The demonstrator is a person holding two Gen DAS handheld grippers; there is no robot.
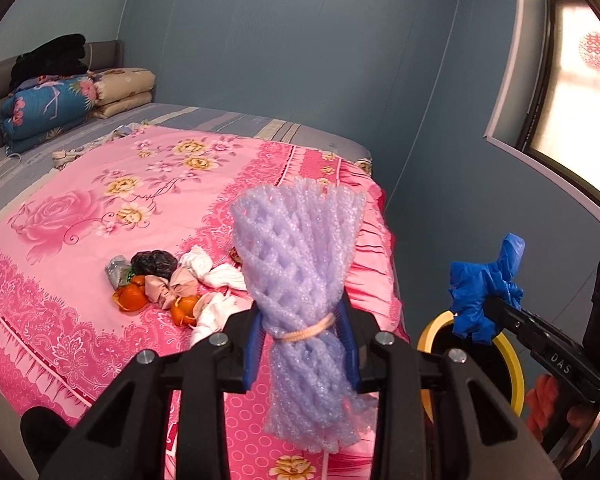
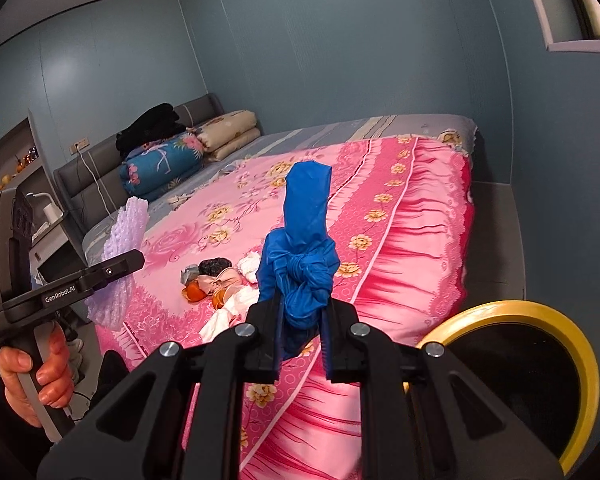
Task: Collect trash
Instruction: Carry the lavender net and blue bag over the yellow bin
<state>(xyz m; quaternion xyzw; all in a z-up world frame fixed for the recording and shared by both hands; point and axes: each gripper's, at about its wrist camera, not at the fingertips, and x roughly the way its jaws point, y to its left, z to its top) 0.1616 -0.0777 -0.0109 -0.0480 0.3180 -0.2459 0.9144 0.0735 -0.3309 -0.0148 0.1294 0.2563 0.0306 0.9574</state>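
Left gripper (image 1: 302,344) pinches one foam net (image 1: 300,256); right gripper (image 2: 302,330) one blue bag (image 2: 300,256) (knotted).

Illumination is even and moderately bright in both views. Daylight enters through the window (image 1: 572,92), which is overexposed to near white, with detail lost in the panes. A soft pale sheen lies on the blue wall (image 1: 300,40), strongest near the top centre. Shadows on the bedspread (image 1: 100,208) are faint and diffuse. Fisheye distortion is strong: wall seams and the bed edge bow outward, and black vignetting fills the corners. Centre focus is sharp; the foam net (image 1: 300,264) shows crisp texture. Edges are slightly soft. No motion blur is evident.
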